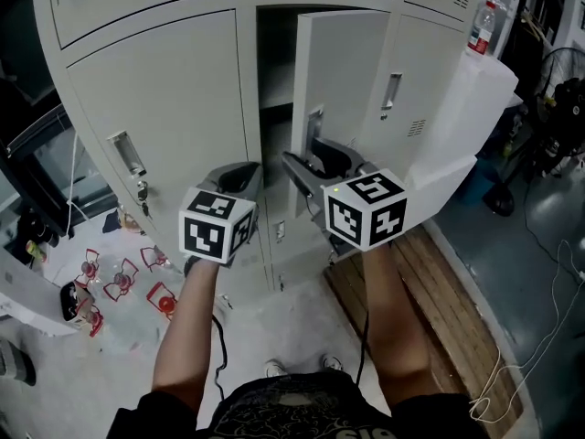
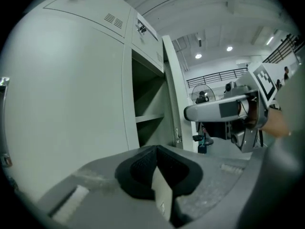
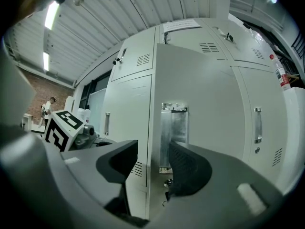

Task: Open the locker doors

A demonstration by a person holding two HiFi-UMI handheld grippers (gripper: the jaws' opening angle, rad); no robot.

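Pale-grey metal locker door (image 1: 343,71) ajar, its edge between the parted, ungripping jaws of right gripper (image 3: 153,149); left gripper (image 2: 156,151) closed, empty; neighbouring doors (image 1: 164,99) unopened.

Grey floor (image 1: 292,323). At right, wood planks (image 1: 439,282) flat on it, just beside the lockers (image 1: 183,90). At left, small red things (image 1: 119,282) strewn about. Near right, a thin white cord (image 1: 484,408).

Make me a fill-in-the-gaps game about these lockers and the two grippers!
The pale grey metal locker door in the middle stands ____. On the right gripper the jaws are ____, with that door's edge between them. On the left gripper the jaws are ____ and hold nothing.
Missing words: open; apart; together.
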